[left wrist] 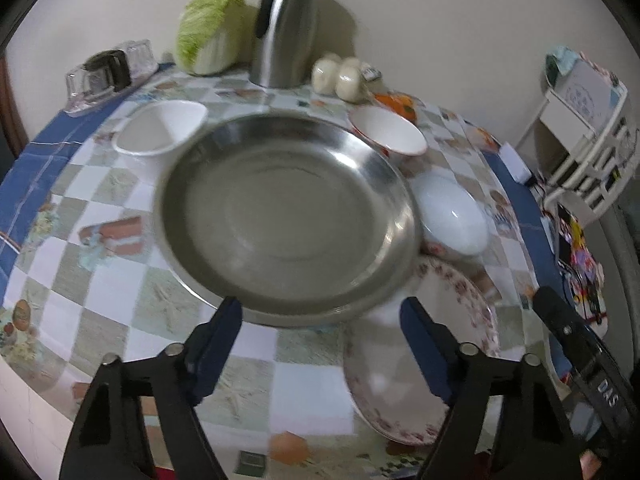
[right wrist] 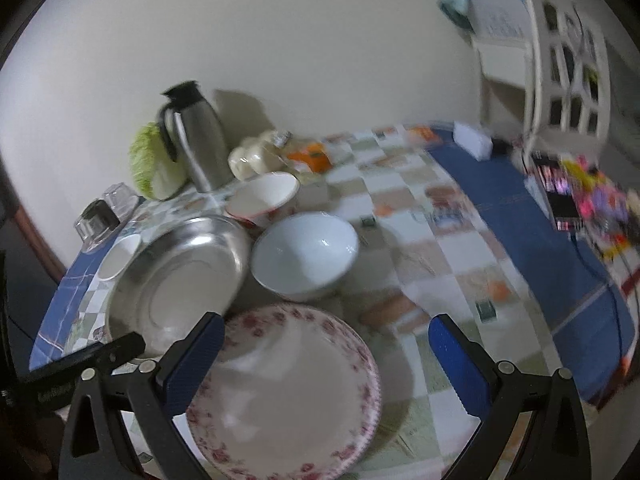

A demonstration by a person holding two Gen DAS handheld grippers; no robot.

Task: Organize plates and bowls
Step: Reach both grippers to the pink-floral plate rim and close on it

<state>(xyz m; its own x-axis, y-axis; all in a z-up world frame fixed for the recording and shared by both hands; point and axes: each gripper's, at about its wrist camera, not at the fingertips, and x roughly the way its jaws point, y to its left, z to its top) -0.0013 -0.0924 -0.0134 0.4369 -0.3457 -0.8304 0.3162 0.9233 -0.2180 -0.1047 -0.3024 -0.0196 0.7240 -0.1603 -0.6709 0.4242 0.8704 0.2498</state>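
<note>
A large steel plate [left wrist: 286, 216] lies in the middle of the checked tablecloth, just ahead of my open, empty left gripper [left wrist: 322, 314]. It also shows in the right wrist view [right wrist: 176, 280]. A floral-rimmed plate [right wrist: 288, 392] lies under my open, empty right gripper [right wrist: 326, 346]; it also shows in the left wrist view [left wrist: 420, 360]. A plain white bowl [right wrist: 306, 254] sits behind the floral plate. A red-rimmed bowl [right wrist: 266, 198] stands behind that. A small white bowl [left wrist: 160, 126] sits at the far left.
A steel thermos jug [left wrist: 286, 28], a cabbage [left wrist: 210, 28], white garlic bulbs [left wrist: 340, 74] and a clear glass tray [left wrist: 104, 74] stand along the wall. A white shelf unit [right wrist: 552, 56] stands to the right. The table edge [right wrist: 600, 320] drops off at the right.
</note>
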